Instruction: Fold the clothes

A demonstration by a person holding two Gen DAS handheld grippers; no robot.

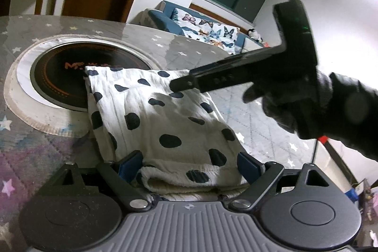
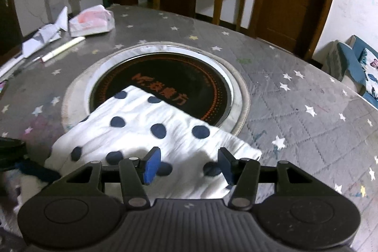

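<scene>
My left gripper is open wide, with the thick rolled end of the spotted cloth sitting between its blue pads. I can't tell if they squeeze it. From there the cloth's long side runs up toward eleven o'clock, onto the black round burner in the starry table cover. My right gripper is half open and holds nothing. It floats just over the cloth's near edge, with the cloth running to eleven o'clock there too. I think my left one is nearer for the next fold.
</scene>
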